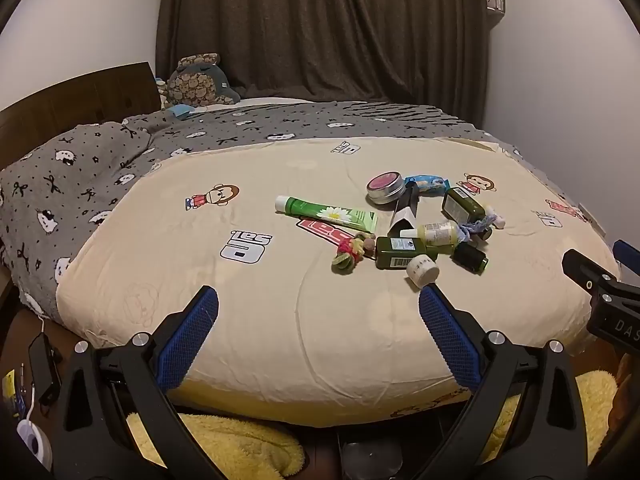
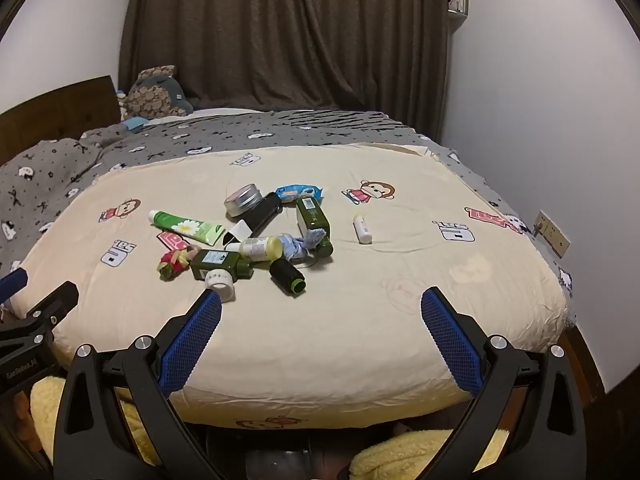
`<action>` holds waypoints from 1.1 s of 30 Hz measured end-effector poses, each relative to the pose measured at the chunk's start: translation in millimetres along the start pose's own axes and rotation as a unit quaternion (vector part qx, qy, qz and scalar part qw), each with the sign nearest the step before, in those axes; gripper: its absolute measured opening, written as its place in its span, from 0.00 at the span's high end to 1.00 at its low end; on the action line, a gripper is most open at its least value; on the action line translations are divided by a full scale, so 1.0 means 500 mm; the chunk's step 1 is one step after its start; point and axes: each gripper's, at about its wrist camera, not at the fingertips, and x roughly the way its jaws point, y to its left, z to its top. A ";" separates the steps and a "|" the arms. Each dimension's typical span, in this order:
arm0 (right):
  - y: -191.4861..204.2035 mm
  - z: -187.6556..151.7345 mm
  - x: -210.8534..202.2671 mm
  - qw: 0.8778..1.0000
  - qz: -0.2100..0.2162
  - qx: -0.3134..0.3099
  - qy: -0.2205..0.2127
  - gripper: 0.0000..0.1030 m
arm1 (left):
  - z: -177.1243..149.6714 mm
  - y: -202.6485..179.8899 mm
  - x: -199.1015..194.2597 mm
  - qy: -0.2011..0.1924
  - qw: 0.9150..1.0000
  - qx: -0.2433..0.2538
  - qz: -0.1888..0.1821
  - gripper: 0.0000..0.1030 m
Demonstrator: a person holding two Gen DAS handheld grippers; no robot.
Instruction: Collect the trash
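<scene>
A pile of trash lies on the cream quilt: a green daisy tube, a round tin, a blue wipes pack, green bottles, a yellow-liquid bottle, a white jar, a black cylinder and a white stick. My left gripper is open and empty, short of the pile. My right gripper is open and empty, just short of the pile.
A grey patterned blanket and a plush toy lie at the bed's far left by the headboard. A yellow towel lies below the bed's near edge. A wall socket sits on the right wall.
</scene>
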 end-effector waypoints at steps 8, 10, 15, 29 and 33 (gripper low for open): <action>-0.004 0.006 -0.011 1.000 0.004 0.003 -0.002 0.03 | 0.000 0.000 0.000 0.002 1.000 0.002 0.000 0.08; -0.004 0.005 -0.014 1.000 0.004 0.002 -0.002 0.03 | 0.001 0.000 -0.001 0.000 1.000 0.001 0.000 0.08; -0.004 0.005 -0.019 1.000 0.005 0.002 -0.004 0.03 | 0.005 0.003 -0.003 -0.003 1.000 -0.002 -0.002 0.08; -0.001 0.002 -0.011 1.000 0.009 0.005 -0.009 0.03 | 0.013 0.000 -0.021 -0.010 1.000 -0.004 -0.005 0.08; -0.004 0.002 -0.013 1.000 0.010 0.007 -0.011 0.03 | 0.014 -0.001 -0.024 -0.011 1.000 -0.005 -0.006 0.08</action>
